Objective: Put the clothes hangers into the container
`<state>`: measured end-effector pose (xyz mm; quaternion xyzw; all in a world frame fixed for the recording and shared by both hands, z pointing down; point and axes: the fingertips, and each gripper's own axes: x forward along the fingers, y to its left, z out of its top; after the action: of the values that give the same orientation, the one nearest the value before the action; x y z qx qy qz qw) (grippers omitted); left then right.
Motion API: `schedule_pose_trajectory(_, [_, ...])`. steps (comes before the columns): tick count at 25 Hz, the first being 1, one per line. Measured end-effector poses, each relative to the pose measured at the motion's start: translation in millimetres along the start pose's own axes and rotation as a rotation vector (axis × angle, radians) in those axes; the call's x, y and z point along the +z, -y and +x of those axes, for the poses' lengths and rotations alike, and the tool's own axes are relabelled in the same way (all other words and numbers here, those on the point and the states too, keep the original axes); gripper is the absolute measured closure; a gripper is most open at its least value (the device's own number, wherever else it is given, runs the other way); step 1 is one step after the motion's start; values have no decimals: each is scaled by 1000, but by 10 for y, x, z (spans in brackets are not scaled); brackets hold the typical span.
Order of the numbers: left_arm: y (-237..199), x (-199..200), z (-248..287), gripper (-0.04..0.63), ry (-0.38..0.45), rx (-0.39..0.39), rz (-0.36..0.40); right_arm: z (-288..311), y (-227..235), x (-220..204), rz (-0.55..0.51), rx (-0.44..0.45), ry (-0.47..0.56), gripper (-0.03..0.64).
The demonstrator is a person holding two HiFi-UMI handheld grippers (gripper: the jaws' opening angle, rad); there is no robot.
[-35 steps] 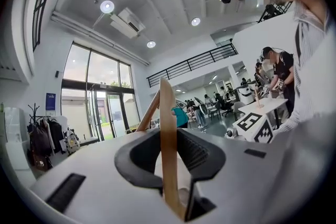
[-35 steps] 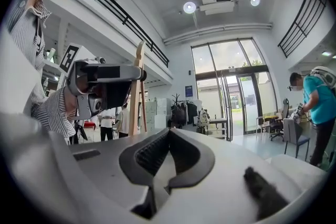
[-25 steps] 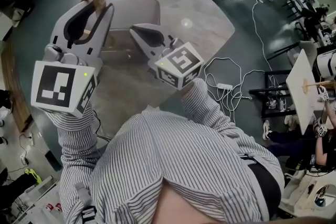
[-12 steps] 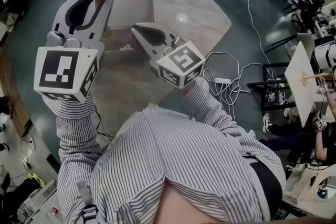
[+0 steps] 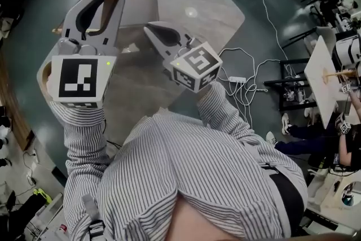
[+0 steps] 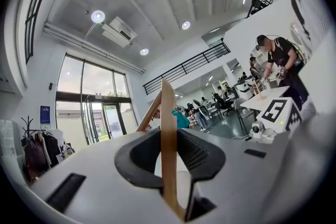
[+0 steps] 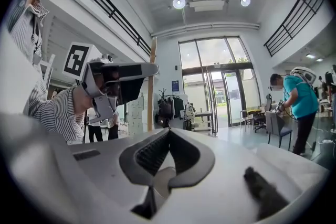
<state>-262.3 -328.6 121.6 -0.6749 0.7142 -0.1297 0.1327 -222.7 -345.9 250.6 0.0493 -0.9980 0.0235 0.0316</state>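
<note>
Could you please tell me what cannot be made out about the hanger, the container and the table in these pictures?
- The container: its inside. In the head view the left gripper covers part of it, and both gripper views miss it.
- The wooden hanger: its hook. The head view hides it behind the left gripper, and the left gripper view shows only the clamped stretch.
- The table: its near part, behind the striped shirt in the head view.

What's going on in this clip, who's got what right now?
A person in a striped shirt stands over a grey table with a gripper in each hand. The left gripper is clamped on a wooden clothes hanger, which it holds up in the air near the grey container on the table. The right gripper is beside it, shut with nothing in it. The hanger is not yet in the container.
</note>
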Motion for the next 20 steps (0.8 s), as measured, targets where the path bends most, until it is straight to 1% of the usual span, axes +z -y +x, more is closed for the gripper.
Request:
schedule_pose_trajectory(4, [114,89,68,497,31,-28,-6,-42,62,-29,6,-10,-6,601])
schedule_pose_trajectory(10, [149,53,155,494,39,-58,-57,-74,147,-54,3,-23,-12,601])
schedule_pose_trajectory(15, [218,-150,191,494,11,-44,-105,-139,183,-96,6,-24,-20,601])
schedule_pose_trajectory(20, [178,-433,150,494,-14,3,-169,-116,158,-140,6,-12,-29,601])
